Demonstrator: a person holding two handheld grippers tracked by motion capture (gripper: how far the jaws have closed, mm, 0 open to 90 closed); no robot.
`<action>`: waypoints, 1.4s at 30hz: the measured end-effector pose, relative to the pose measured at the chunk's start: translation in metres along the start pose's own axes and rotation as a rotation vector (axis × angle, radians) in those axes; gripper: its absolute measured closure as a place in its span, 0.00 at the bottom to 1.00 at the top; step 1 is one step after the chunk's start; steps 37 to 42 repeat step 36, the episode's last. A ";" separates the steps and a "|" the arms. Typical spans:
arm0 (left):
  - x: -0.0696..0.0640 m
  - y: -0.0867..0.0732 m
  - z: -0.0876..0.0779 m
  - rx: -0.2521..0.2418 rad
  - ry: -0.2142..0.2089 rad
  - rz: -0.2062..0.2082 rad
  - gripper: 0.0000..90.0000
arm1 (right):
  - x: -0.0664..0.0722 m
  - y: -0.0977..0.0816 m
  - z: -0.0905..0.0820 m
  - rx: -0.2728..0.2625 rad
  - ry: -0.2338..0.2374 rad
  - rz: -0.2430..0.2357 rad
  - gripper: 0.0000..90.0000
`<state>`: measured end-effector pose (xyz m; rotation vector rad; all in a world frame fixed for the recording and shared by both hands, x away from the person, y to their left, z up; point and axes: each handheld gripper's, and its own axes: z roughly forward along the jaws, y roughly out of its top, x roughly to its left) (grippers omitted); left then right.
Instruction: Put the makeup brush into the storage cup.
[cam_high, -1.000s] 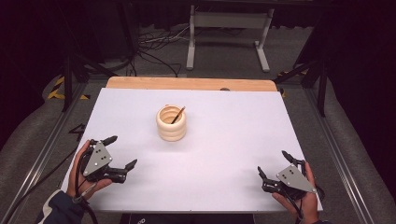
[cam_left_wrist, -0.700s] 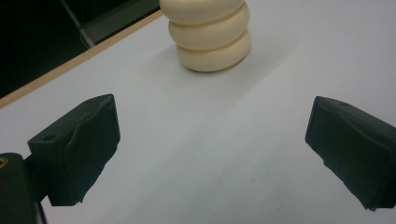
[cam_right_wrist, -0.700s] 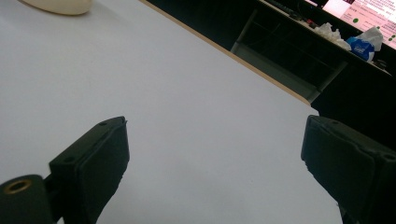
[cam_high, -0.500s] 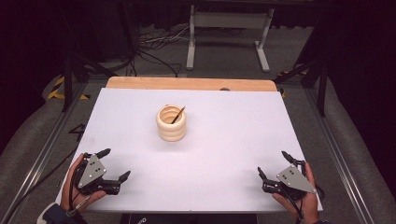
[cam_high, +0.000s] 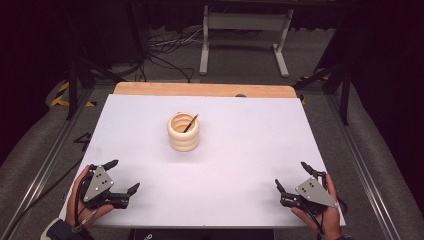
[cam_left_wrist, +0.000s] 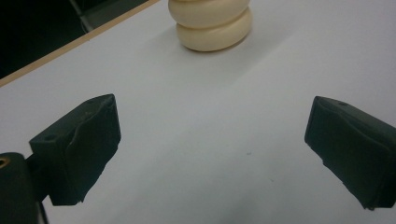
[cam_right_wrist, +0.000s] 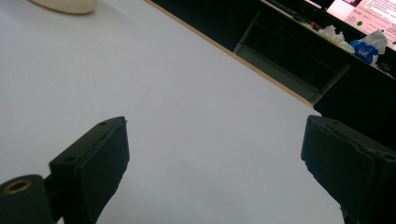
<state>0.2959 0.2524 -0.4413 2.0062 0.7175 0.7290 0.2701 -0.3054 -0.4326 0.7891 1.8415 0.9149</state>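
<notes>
White table (cam_high: 240, 165) with a wood strip along the far edge. Cream ribbed cup (cam_high: 183, 132) stands upright a bit left of centre, towards the far half; a thin brown stick (cam_high: 190, 123) leans inside it, tip poking over the right rim. Left gripper (cam_high: 121, 176) sits at the near left corner, held in the left hand (cam_high: 85, 202), jaws spread wide, nothing between them. Right gripper (cam_high: 294, 176) at the near right corner in the right hand (cam_high: 322, 215), jaws also wide apart and empty. Both well apart from the cup. Left gripper view: cup base (cam_left_wrist: 212, 25) ahead on the white top, bare surface between the jaws. Right gripper view: cup edge (cam_right_wrist: 65, 4) at top left, dark shelf (cam_right_wrist: 327, 42) beyond table edge.
</notes>
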 end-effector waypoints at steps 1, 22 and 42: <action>0.000 0.000 -0.001 -0.002 0.003 -0.007 0.05 | 0.000 0.001 0.000 -0.003 0.002 0.000 0.09; 0.002 0.001 0.000 -0.004 0.004 -0.006 0.05 | 0.001 0.000 0.003 0.002 0.014 -0.007 0.09; 0.002 0.003 0.002 0.000 0.000 -0.017 0.05 | -0.001 -0.002 0.002 0.004 0.006 0.005 0.09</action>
